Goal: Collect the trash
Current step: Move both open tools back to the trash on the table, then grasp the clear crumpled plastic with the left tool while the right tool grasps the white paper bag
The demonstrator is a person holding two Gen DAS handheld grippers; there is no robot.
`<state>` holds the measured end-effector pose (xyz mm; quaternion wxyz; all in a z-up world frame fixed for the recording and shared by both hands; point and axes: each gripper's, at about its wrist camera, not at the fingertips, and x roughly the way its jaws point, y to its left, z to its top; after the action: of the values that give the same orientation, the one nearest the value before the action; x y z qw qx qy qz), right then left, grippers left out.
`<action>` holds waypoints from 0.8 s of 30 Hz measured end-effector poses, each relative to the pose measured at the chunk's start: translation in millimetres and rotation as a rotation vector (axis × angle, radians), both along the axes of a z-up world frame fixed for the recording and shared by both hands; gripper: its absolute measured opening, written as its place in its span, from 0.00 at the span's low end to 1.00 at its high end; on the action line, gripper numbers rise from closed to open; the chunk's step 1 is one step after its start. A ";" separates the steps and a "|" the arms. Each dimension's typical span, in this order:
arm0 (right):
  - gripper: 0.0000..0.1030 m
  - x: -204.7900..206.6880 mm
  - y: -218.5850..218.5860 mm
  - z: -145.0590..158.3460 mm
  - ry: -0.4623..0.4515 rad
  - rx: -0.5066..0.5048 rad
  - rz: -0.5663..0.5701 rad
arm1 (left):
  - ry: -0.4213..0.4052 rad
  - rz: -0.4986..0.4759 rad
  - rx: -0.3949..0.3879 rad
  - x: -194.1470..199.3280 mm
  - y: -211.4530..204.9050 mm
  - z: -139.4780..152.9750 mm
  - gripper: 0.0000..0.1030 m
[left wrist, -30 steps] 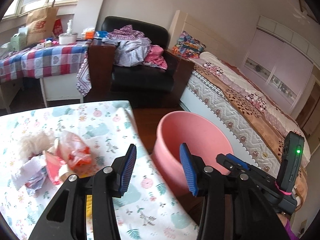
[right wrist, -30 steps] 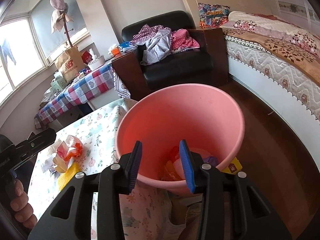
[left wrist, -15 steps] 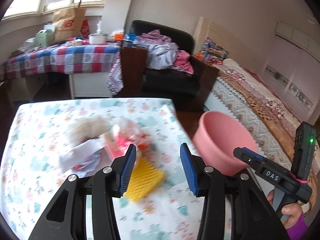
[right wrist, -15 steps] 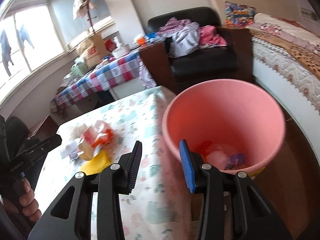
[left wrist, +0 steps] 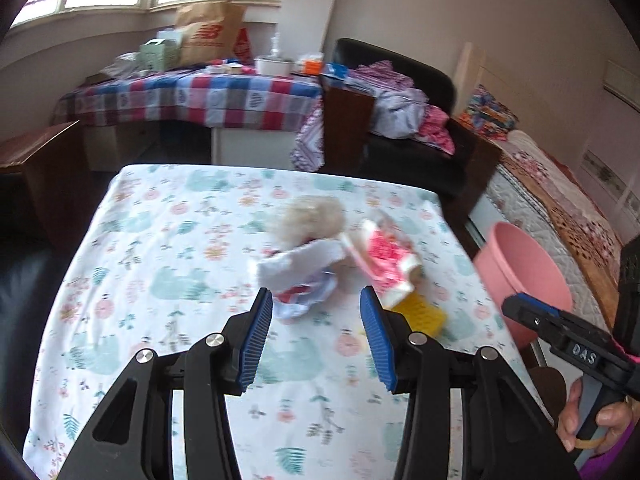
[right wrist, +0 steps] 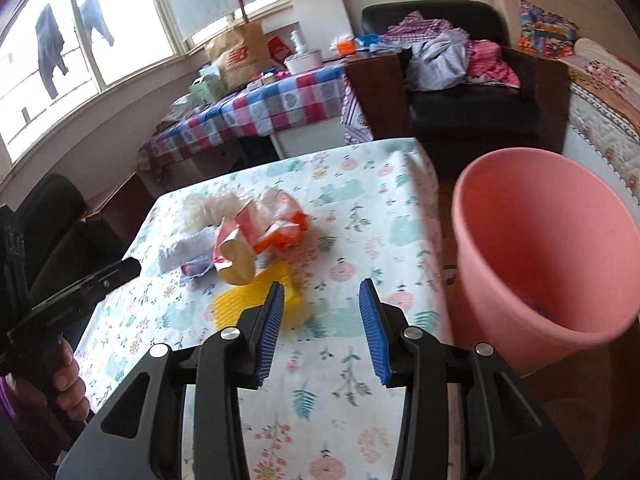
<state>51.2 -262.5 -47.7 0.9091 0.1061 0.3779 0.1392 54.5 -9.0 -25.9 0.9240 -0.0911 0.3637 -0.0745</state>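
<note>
A pile of trash lies on the floral tablecloth (left wrist: 168, 280): a fluffy white wad (left wrist: 308, 216), a white crumpled paper (left wrist: 300, 266), a red-and-white wrapper (left wrist: 386, 256) and a yellow mesh piece (left wrist: 420, 314). My left gripper (left wrist: 317, 340) is open and empty, just short of the crumpled paper. My right gripper (right wrist: 321, 332) is open and empty above the table, near the yellow mesh piece (right wrist: 252, 300). The orange wrapper (right wrist: 276, 228) lies beyond it. The pink bucket (right wrist: 540, 248) stands to the right of the table, and shows in the left wrist view (left wrist: 520, 272).
A checked-cloth table (left wrist: 200, 96) with bags and boxes stands behind. A black armchair (right wrist: 480, 96) holds clothes. A bed (left wrist: 560, 208) runs along the right. A dark chair (right wrist: 60, 232) is at the left of the table.
Both grippers have swung left, away from the bucket and toward the trash pile. The left gripper is now lined up with the crumpled paper; both stay open.
</note>
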 end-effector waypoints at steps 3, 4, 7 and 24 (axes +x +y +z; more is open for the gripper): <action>0.39 4.6 6.9 -1.3 0.011 -0.004 0.019 | -0.003 0.015 -0.015 7.5 9.2 3.9 0.44; 0.39 6.0 9.6 -2.1 0.013 -0.004 0.023 | -0.014 0.011 -0.010 12.4 10.5 7.4 0.44; 0.39 8.6 17.1 -3.2 0.021 0.001 0.038 | -0.038 -0.007 0.015 28.9 7.2 12.3 0.44; 0.39 85.5 20.9 11.4 0.048 0.125 0.067 | 0.083 -0.097 -0.002 137.6 -10.7 -9.4 0.44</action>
<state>136.7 -241.6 -36.3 0.8864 0.1532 0.3933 0.1901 192.1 -19.7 -35.3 0.9034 -0.0774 0.4055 -0.1158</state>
